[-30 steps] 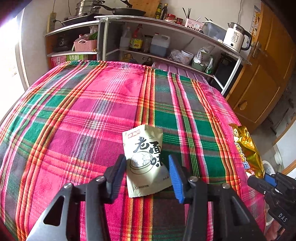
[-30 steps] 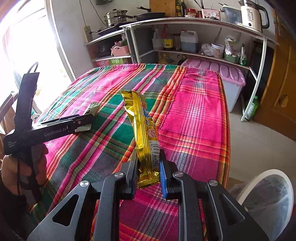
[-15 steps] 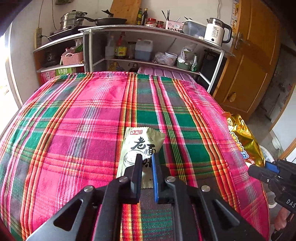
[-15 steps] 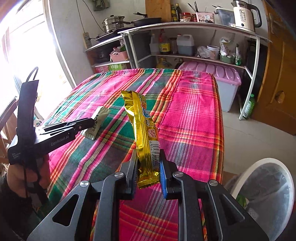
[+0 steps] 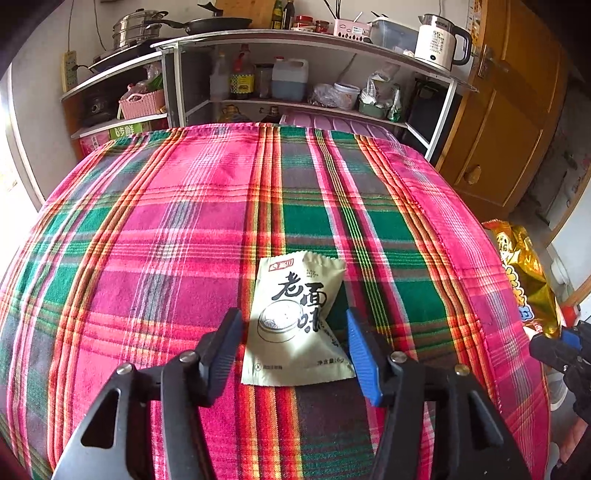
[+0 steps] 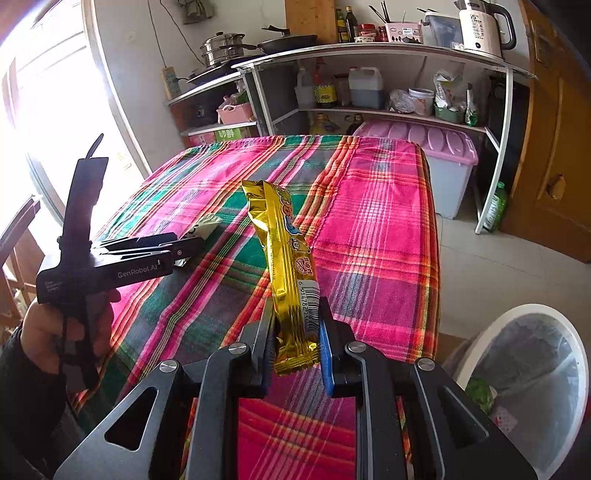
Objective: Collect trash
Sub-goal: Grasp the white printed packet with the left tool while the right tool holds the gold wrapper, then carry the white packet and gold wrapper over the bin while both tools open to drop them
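While clamping the gold snack wrapper (image 6: 293,280) in the right gripper (image 6: 295,347), opening the left gripper (image 5: 293,354) around the unlifted white sachet (image 5: 295,321); seemingly nothing binned yet.

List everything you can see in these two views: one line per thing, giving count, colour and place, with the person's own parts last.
tablecloth: 1, pink and green plaid, covers the table
sachet: 1, pale green, flat on the cloth between the left gripper's opening jaws, untouched
wrapper: 1, gold, upright in the right gripper
bin: 1, white rim, dark liner, on the floor right of the table
kettle: 1, white, top shelf, right
shelves: 1 unit, white, behind the table
pots: 1 stack, steel, top shelf, left
box: 1, pink lid, under the shelves
door: 1, wooden, far right
left gripper: 1, black
right gripper: 1, black
hand: 1, holds the left gripper
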Available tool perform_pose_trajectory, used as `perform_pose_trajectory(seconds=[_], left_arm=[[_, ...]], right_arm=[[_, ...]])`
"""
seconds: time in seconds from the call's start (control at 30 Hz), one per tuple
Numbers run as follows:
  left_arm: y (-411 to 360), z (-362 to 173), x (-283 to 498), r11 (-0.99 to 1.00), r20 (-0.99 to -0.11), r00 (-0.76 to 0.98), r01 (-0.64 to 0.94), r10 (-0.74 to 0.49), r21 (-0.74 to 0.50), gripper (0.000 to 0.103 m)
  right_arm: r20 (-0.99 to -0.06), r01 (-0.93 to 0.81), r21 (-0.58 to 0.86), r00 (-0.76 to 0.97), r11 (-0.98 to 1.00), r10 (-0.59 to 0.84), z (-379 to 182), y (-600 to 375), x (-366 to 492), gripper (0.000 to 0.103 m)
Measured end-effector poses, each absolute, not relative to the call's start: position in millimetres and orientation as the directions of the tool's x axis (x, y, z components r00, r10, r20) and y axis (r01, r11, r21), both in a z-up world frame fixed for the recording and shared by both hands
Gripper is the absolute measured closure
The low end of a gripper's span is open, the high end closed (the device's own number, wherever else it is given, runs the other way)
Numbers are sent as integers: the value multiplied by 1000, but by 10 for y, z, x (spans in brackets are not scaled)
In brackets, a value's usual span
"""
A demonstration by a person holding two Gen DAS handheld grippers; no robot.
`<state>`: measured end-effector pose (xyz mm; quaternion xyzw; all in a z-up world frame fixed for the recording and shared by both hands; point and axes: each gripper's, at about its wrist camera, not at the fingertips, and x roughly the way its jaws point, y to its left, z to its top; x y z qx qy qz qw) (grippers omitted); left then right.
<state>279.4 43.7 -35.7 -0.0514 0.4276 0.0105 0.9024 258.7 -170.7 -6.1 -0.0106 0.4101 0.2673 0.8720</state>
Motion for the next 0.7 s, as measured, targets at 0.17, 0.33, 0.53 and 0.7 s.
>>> perform_pose_trajectory(seconds=[0.17,0.33,0.53,0.7], left_arm=[[349,-343,2764,998,-772,635,-22,-31,-58,68],[341,-322,2692,998,-767,639,-3,-51,-68,79],[312,-242,2482,994,-739,668,12,-88,-107,80],[259,-73,2246,987,-693,708,38,-136,-155,80]], right_arm=[[-717,-473,202,525,858,458,-44,-1725,2579,82],[-708,-468,207,534,859,461,-1,-1756,2514,83],[-700,-442,213,553,871,452,46,-1804,2436,82],[-693,-412,222,571,884,440,78,-1874,2357,82]])
